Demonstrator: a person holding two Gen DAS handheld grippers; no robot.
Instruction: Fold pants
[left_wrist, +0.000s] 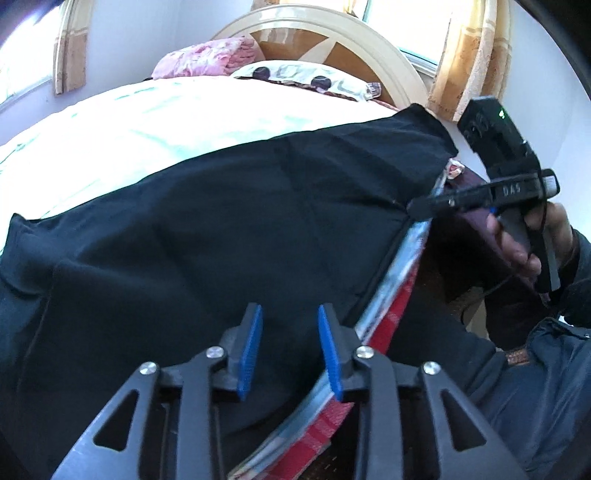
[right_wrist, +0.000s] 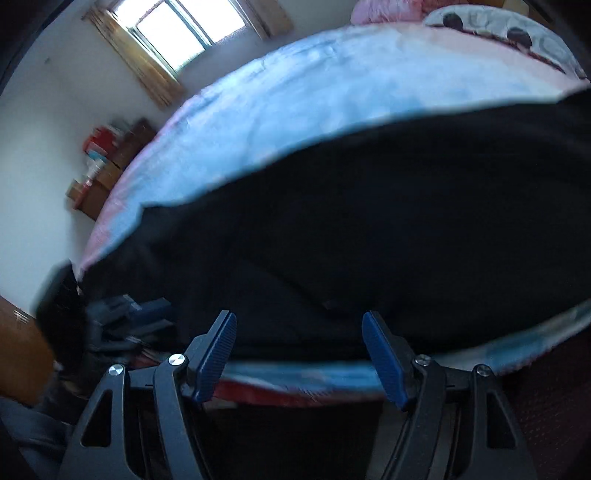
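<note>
Black pants (left_wrist: 221, 221) lie spread flat on the bed, reaching its near edge; they also fill the right wrist view (right_wrist: 369, 229). My left gripper (left_wrist: 290, 350) is open, its blue pads hovering just above the pants near the bed's edge, holding nothing. My right gripper (right_wrist: 299, 354) is open and wide, at the pants' near edge, holding nothing. In the left wrist view the right gripper (left_wrist: 417, 208) shows from the side at the pants' right edge, held by a hand (left_wrist: 524, 243); its jaw gap is not clear there.
The bed has a pale sheet (left_wrist: 147, 122) and a red-and-blue edge (left_wrist: 391, 295). Pillows (left_wrist: 303, 79) and a pink blanket (left_wrist: 207, 59) lie by the headboard (left_wrist: 369, 48). Boxes (right_wrist: 99, 166) are stacked by the far wall under a window (right_wrist: 188, 29).
</note>
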